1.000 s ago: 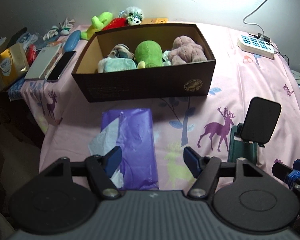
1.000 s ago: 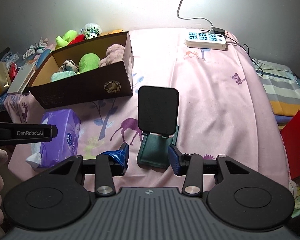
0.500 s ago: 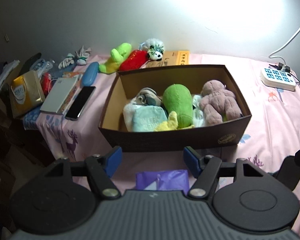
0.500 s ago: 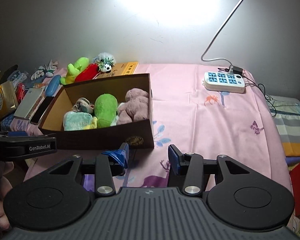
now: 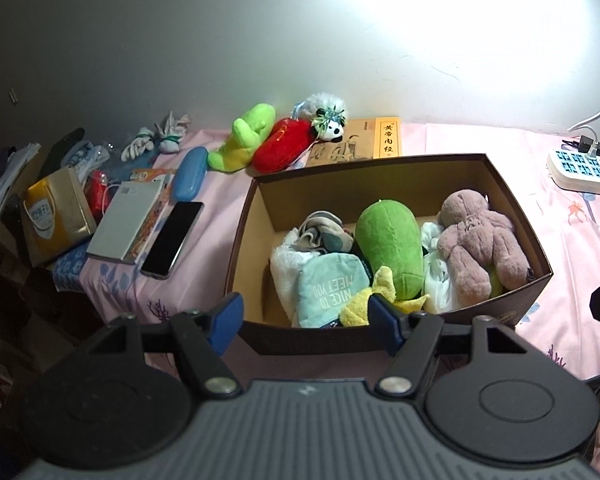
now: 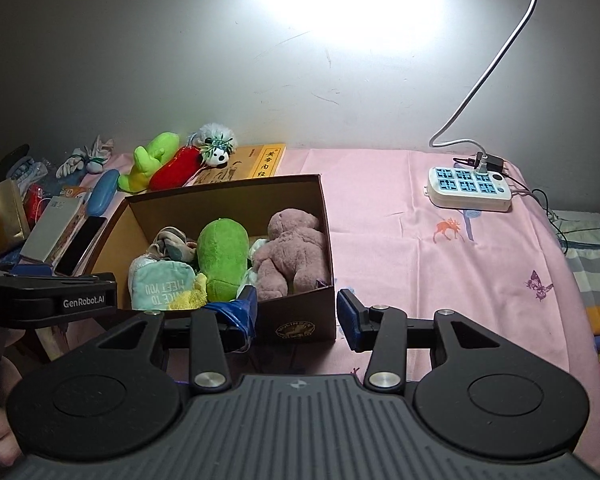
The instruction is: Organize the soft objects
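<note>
While both of your claws hang over the near edge of the pink bedsheet (image 6: 400,216), the open brown box (image 5: 380,338) sits just ahead of them, holding a green plush (image 5: 392,244), a pinkish-brown teddy bear (image 5: 480,244), a pale blue pouch with lettering (image 5: 332,292), a yellow plush (image 5: 364,304) and some rolled cloths (image 5: 320,232). Your left claw (image 5: 306,316) stands wide open with nothing between its blue pads, the box's near wall showing through the gap. Your right claw (image 6: 296,312) is parted more narrowly and also grips nothing; its left pad carries a scrap of loose blue wrapping, and the box's front right corner lies behind the gap. Behind the box, against the wall, a lime-green plush (image 5: 246,138), a red plush (image 5: 284,148) and a small fluffy panda-faced toy (image 5: 326,114) lie touching one another, beside a yellow book (image 5: 364,144). A phone (image 5: 172,240), a grey notebook (image 5: 126,226) and a blue case (image 5: 188,174) lie left of the box. A white power strip (image 6: 470,188) rests well off to the right, its cable running up the wall.
</note>
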